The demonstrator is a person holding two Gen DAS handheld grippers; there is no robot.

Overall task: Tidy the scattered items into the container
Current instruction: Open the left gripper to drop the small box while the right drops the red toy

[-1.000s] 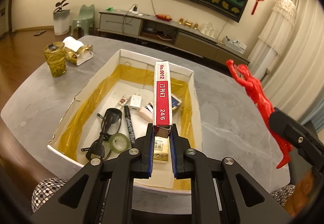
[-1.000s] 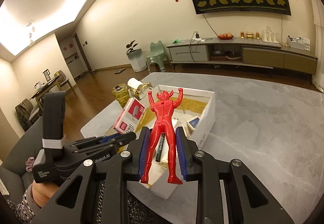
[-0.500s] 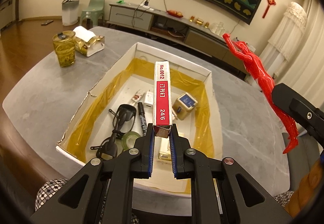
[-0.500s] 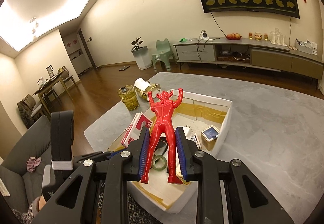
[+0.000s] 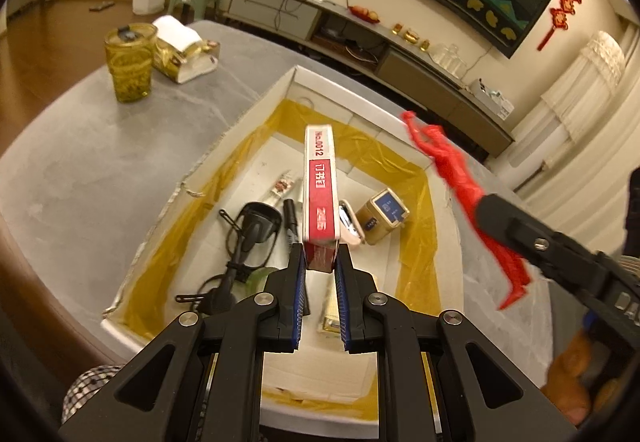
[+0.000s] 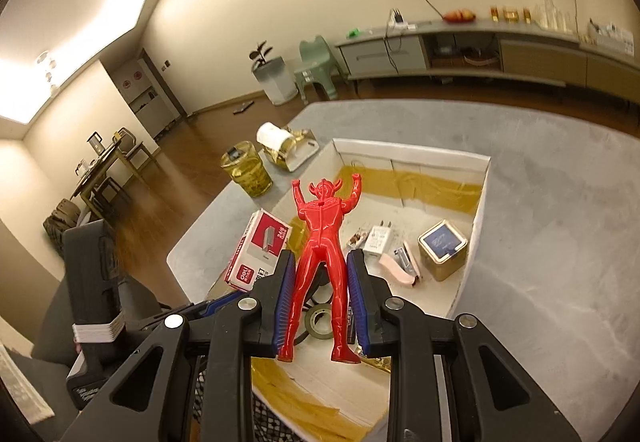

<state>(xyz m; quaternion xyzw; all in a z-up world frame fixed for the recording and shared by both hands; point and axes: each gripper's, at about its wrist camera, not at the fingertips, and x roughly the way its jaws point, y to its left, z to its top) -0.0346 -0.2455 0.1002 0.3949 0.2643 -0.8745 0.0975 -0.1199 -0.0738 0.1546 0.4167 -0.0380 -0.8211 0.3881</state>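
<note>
Left wrist view: left gripper [image 5: 319,266] jaws clenched on the near end of the staple box [image 5: 320,198], held out over the open box [image 5: 240,130]. Below it, inside: black cable [image 5: 244,246], marker [image 5: 291,220], pink stapler [image 5: 352,228], gold tin [image 5: 382,216]. Off to the right, red figure [image 5: 452,174] in the right gripper [image 5: 516,226], above the box's right wall. Grey table [image 5: 80,170] with a yellow glass [image 5: 130,60] and a tissue holder [image 5: 180,48]. Beyond, a TV cabinet [image 5: 360,42] along the wall.

Right wrist view: right gripper [image 6: 320,298] jaws grasping the red figure [image 6: 322,246] by the legs, arms raised, upright over the near part of the box [image 6: 482,210]. Staple box [image 6: 262,250] to the left, in the left gripper [image 6: 216,308], over the left wall. Inside: charger [image 6: 378,238], stapler [image 6: 404,266], tin [image 6: 442,248], tape roll [image 6: 320,320]. Grey table [image 6: 560,222], wooden floor [image 6: 192,146], dining set [image 6: 108,166] far left.
</note>
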